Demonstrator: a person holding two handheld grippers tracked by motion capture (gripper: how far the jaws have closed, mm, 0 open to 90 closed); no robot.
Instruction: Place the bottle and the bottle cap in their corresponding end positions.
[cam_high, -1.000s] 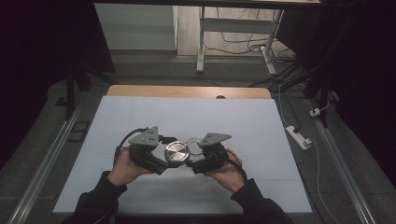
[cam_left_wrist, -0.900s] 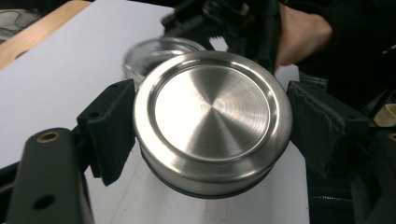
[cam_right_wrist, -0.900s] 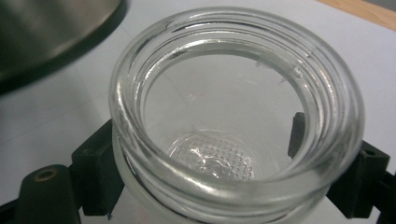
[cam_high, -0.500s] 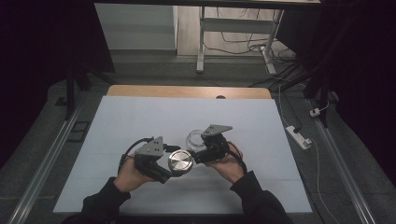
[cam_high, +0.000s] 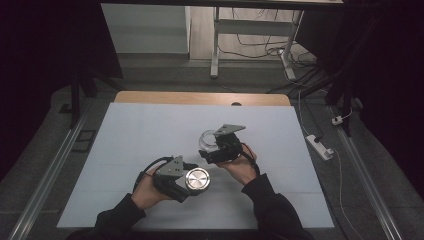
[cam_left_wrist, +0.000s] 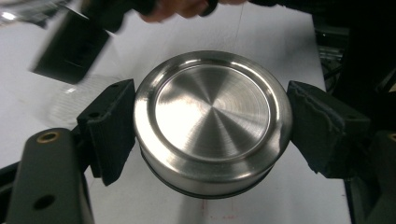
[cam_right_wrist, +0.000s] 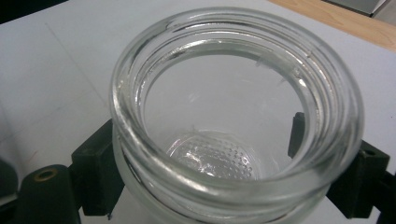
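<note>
**Lid and jar pulled apart, one in each gripper**

The jaws of the left gripper (cam_high: 192, 184) are closed on a round steel lid (cam_left_wrist: 212, 122), one black pad pressing each side of its rim, so the lid sits squarely between them with its brushed top facing the camera. The jaws of the right gripper (cam_high: 209, 150) are clamped just as firmly on a clear glass jar (cam_right_wrist: 233, 116), gripping it below the threaded neck; the jar's open mouth stands above the pads and nothing is inside it.

A second ago the lid and jar were together between the two grippers, near the middle of the white table (cam_high: 150, 130). Now they are well apart: the left hand (cam_high: 147, 190) has carried the lid down and toward the person, and the right hand (cam_high: 240, 167) has drawn the jar off to the other side and a little farther away. That reads as the lid being off and the opening step done; each piece probably needs setting down next.

There is plenty of room. Bare table lies all around both pairs of jaws, beyond them and to either side. The near table edge is the closest limit, just behind the left gripper and the sleeves. A power strip (cam_high: 320, 146) lies off the table, well clear of the right jaws.
</note>
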